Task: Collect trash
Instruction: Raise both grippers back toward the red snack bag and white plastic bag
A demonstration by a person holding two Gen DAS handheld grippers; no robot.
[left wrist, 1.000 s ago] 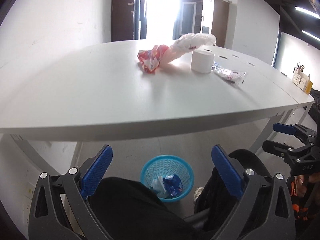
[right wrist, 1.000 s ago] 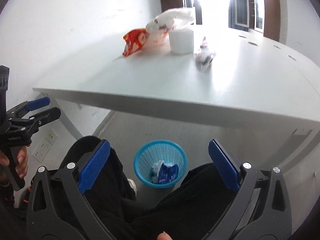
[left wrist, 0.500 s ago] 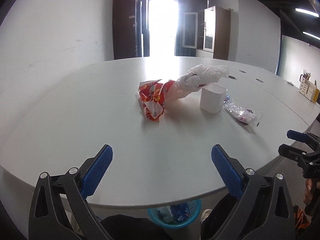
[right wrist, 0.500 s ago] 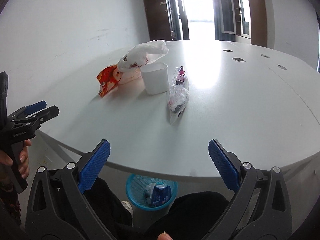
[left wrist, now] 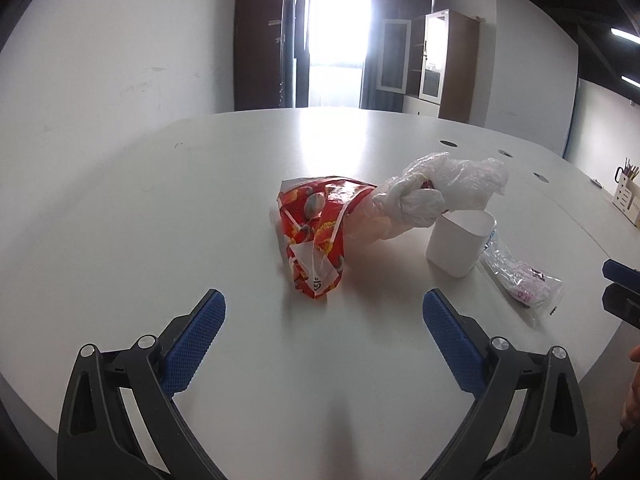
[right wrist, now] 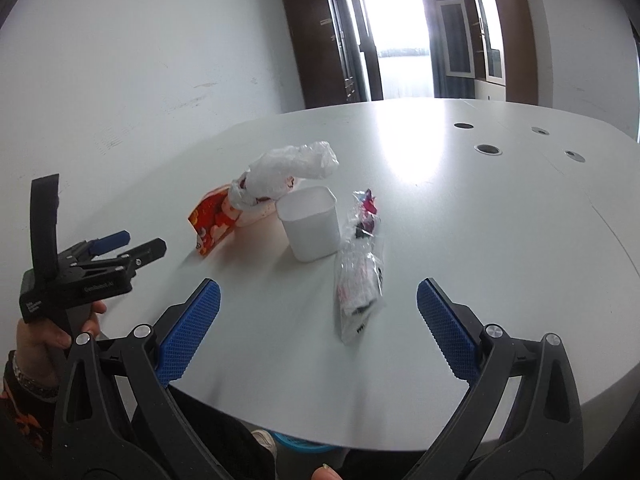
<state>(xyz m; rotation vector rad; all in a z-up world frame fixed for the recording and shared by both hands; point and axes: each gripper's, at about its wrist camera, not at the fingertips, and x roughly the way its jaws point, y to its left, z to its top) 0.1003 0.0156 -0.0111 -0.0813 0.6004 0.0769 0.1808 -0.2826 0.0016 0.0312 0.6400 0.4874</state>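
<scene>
Both tools, left (left wrist: 323, 334) and right (right wrist: 318, 326), have risen above the table (left wrist: 160, 208), jaws wide and empty, the bin (right wrist: 298, 445) seemingly near-hidden.

Right gripper (right wrist: 318, 312) hangs wide open above the white table (right wrist: 480, 240), a crinkled clear plastic wrapper (right wrist: 360, 276) between its blue pads. White plastic cup (right wrist: 310, 222), red snack bag (right wrist: 212, 220) beyond; left gripper (right wrist: 128, 244) alongside.

Strong backlight from blown-out window (left wrist: 338, 36); glare streaks across white table (left wrist: 160, 220). Soft shadows fall toward camera. Fisheye bends edges, corners black. Focus sharp.
</scene>
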